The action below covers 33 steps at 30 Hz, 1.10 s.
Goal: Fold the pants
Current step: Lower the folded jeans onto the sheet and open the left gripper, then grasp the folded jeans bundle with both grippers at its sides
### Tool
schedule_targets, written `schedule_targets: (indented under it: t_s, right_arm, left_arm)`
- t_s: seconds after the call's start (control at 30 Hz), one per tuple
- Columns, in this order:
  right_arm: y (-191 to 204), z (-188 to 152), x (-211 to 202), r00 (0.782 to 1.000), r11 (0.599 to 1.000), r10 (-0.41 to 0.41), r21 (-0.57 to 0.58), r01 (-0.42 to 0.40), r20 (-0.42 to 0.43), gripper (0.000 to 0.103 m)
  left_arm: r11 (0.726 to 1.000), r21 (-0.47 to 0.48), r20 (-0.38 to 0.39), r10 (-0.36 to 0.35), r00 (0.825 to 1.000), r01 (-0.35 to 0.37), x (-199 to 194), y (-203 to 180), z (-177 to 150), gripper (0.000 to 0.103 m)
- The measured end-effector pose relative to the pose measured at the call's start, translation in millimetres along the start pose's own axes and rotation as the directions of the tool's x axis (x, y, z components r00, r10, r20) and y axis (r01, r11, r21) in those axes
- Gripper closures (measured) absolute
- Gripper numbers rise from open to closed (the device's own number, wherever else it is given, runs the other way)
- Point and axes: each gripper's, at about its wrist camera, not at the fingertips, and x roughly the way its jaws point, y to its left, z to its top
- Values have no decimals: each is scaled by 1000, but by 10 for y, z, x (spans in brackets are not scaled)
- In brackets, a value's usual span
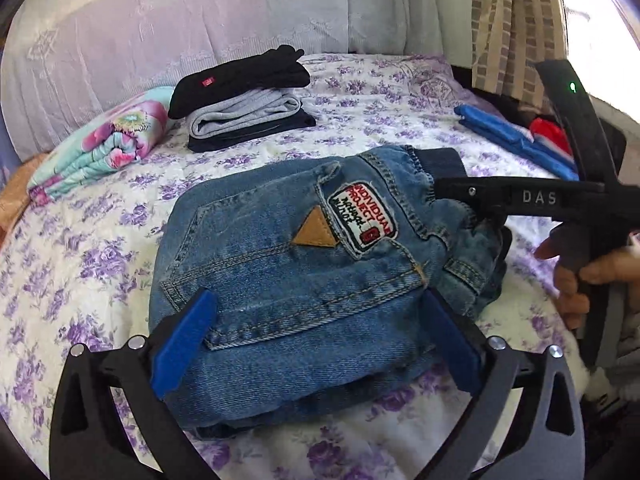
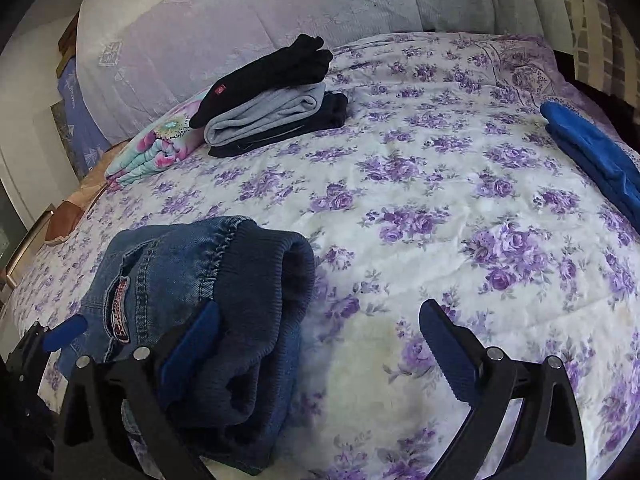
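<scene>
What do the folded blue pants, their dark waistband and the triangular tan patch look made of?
Folded blue pants: apparently washed denim, with faded twill and tan topstitching. Dark navy waistband: ribbed knit, likely elastic. Triangular tan patch: smooth, stitched edge, leather or imitation; cannot tell which.

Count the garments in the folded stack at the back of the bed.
3 visible: black on top, grey in the middle, dark navy at the bottom. More could be hidden inside the stack.

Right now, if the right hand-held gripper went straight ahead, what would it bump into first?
Probably just the flowery bedspread. The right hand-held gripper points past the folded jeans, which sit against its left finger.
</scene>
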Motion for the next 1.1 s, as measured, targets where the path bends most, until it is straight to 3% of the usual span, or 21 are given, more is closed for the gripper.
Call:
schedule_targets:
  t_s: [0.1,0.2,0.3,0.37,0.43,0.47,0.5,0.53,0.67,0.77,0.87,1.0,1.1]
  right_arm:
    - [117,68,-398,996,999,-33,-13,34,82,4]
    - [383,34,-680,993,992,-5,-124,20,118,4]
    - [602,-168,-608,995,976,-51,-207,67,82,4]
    - [602,-347,-345,992,960,-129,-249,129,17,4]
    - [315,-456,-164,998,995,4,-99,-10,-58,3]
    - [124,-464,-94,989,995,101,18,-100,-105,3]
    - [45,-460,-70,982,989,146,56,-140,-123,3]
    - [51,-456,-84,982,989,146,36,-143,-122,3]
    - [189,-441,-297,994,995,95,-21,-96,-54,3]
    - [307,-302,-626,994,995,91,-56,-88,57,3]
    - [511,-65,-816,982,983,145,-128,-130,124,3]
    - [724,241,-550,978,972,192,-154,-177,86,3]
    - [808,264,-19,995,982,97,-159,-102,-40,3]
  left_arm:
    - [998,-55,52,-31,998,34,-300,158,-4,4]
    - [994,-107,74,0,997,8,-510,348,-63,4]
    - [978,-206,35,37,999,-29,-527,643,-174,4]
    - [963,-264,-53,41,998,-53,-346,793,-249,4]
    - [944,-329,-115,-33,993,-7,-131,921,-336,4]
    - [923,-382,-104,-81,991,35,-97,997,-386,4]
    - [909,-412,-101,-119,988,67,-75,1047,-414,4]
    - [906,-415,-103,-138,985,83,-65,1068,-415,4]
    - [922,-382,-81,-97,992,59,-168,1007,-391,4]
    - [934,-355,-51,-68,996,46,-322,1008,-315,4]
    - [939,-342,-16,-32,999,25,-434,1048,-172,4]
    - [942,-335,-2,-7,1000,6,-458,1034,39,4]
    - [962,-275,-19,-11,1000,5,-305,885,206,4]
